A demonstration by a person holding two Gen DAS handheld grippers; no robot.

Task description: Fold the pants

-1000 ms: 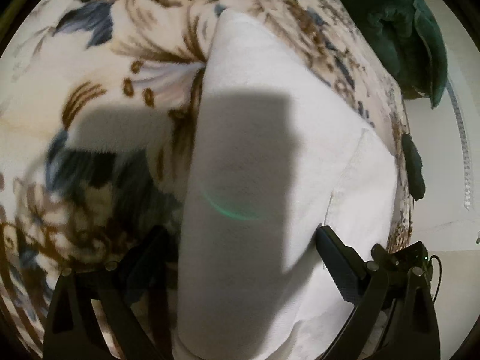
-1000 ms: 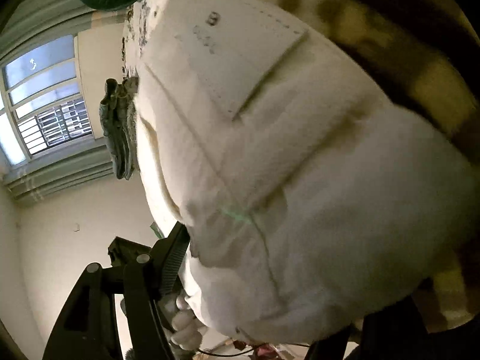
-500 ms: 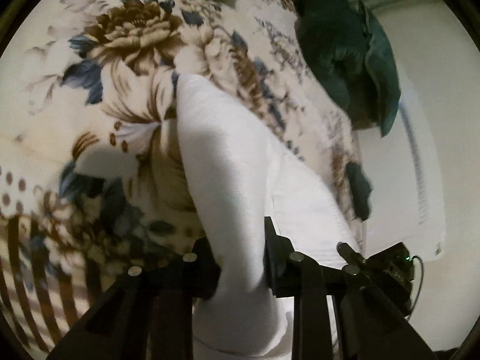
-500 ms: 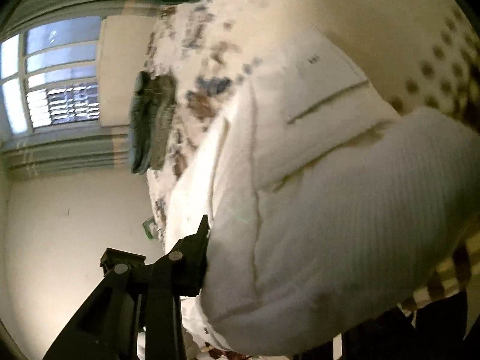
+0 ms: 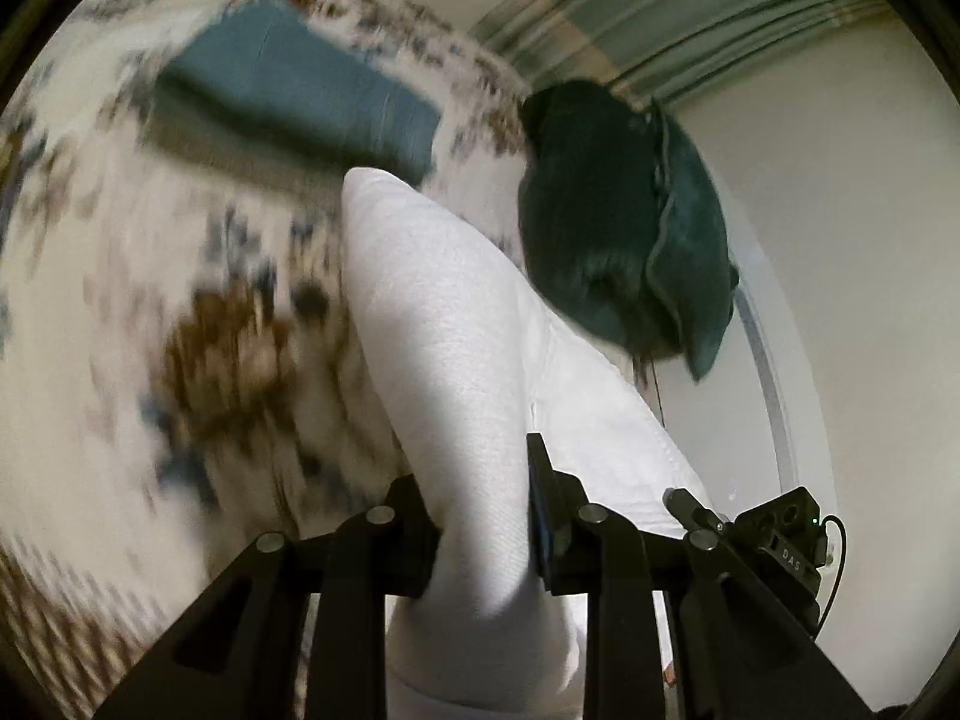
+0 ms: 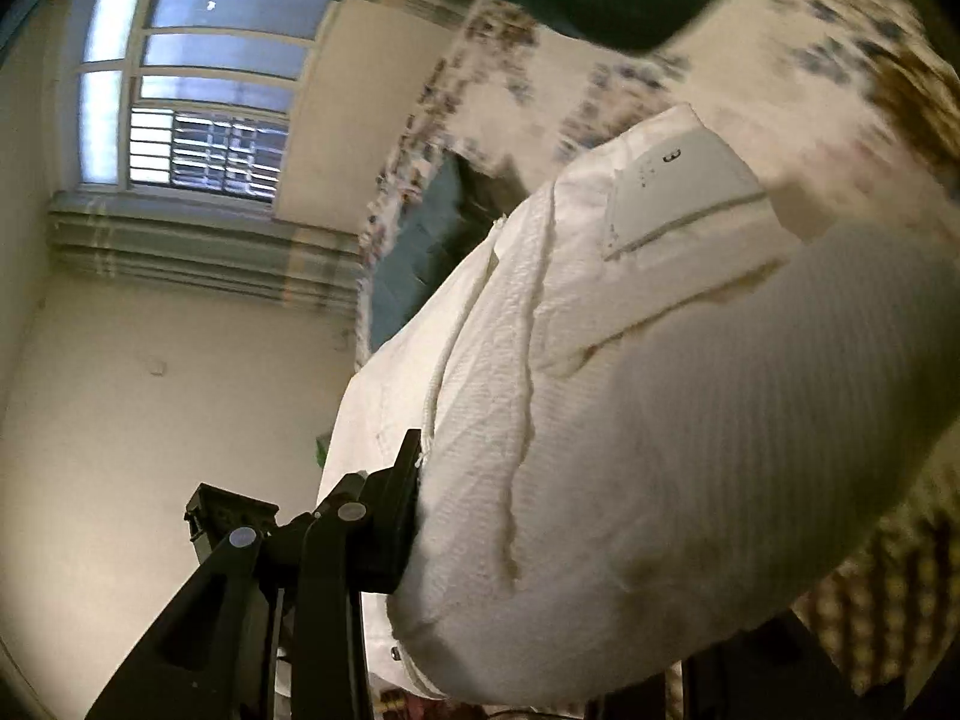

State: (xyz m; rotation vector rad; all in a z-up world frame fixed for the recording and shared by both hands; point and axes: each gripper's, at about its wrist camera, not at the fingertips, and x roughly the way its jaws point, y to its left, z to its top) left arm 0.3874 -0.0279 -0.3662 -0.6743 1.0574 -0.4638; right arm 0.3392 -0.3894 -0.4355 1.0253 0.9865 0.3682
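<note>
I'm gripping the white ribbed cotton pants (image 5: pixel 462 360) with both claws above the floral bedspread (image 5: pixel 180 300)

My left gripper (image 5: pixel 480 516) is pinching a thick fold of the fabric tightly between its black fingers, and the cloth is running up from it toward the dark green velvet cushion (image 5: pixel 612 222). My right gripper (image 6: pixel 540 570) is showing only one finger (image 6: pixel 402 504) pressing against the bunched waistband, so I cannot tell how far it is closing; the barred window (image 6: pixel 198 120) is sitting behind it

Matt white ribbed cloth pants (image 5: pixel 456 360)
</note>
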